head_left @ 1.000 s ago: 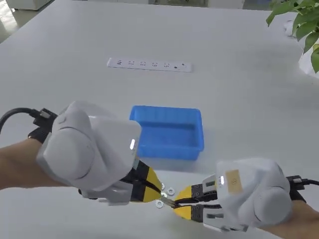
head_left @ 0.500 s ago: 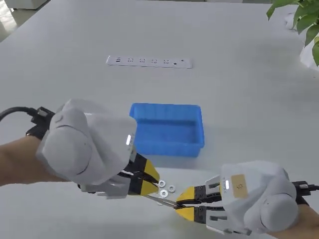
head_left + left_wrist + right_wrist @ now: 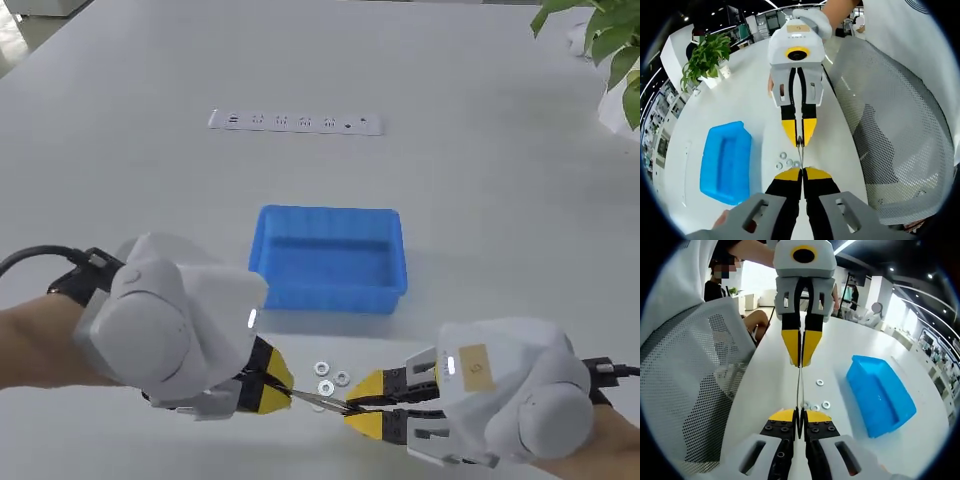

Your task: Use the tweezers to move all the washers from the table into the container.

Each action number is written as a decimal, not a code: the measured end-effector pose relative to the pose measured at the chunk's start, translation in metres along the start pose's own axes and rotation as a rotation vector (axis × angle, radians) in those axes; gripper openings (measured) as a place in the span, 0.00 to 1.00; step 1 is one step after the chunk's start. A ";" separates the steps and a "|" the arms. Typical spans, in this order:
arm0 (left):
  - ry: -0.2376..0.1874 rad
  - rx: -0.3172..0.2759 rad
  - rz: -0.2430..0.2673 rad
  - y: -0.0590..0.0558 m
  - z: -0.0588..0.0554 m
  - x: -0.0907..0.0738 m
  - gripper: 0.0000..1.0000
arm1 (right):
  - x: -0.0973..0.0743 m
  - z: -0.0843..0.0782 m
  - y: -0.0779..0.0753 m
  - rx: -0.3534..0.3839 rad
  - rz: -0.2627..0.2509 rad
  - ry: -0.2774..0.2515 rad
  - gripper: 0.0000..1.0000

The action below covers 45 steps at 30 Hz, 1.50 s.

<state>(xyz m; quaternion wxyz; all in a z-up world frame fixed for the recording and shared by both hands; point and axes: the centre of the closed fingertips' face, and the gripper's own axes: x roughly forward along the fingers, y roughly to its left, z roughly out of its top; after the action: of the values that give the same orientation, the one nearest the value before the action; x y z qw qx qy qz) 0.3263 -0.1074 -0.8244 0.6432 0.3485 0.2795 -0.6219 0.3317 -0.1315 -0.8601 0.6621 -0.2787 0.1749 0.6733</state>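
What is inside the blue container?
In the container, the visible floor is bare; the near wall hides a strip of it. Washers lie outside on the table.

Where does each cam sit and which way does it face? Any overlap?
Head view: on the headset, looking down at the table; both forearms, left gripper and right gripper show.
Left gripper view: on the left gripper, facing along its shut jaws at the right gripper; white shirt behind.
Right gripper view: on the right gripper, facing the left gripper; white shirt too.
Shared: all three see tweezers, washers, blue container.
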 end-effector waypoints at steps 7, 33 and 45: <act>-0.081 0.011 0.018 0.001 0.021 -0.008 0.04 | -0.001 0.004 0.000 0.007 0.000 -0.016 0.06; -0.229 0.003 0.068 0.009 0.052 -0.008 0.08 | 0.001 0.010 0.002 0.040 0.002 -0.063 0.06; -0.285 -0.009 0.039 0.008 0.061 -0.008 0.06 | 0.001 0.010 0.002 0.039 0.006 -0.061 0.06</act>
<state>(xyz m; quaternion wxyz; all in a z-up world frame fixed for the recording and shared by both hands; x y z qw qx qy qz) 0.3292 -0.1511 -0.7806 0.6898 0.2590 0.1814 -0.6513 0.3279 -0.1249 -0.8535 0.6704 -0.2444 0.1687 0.6800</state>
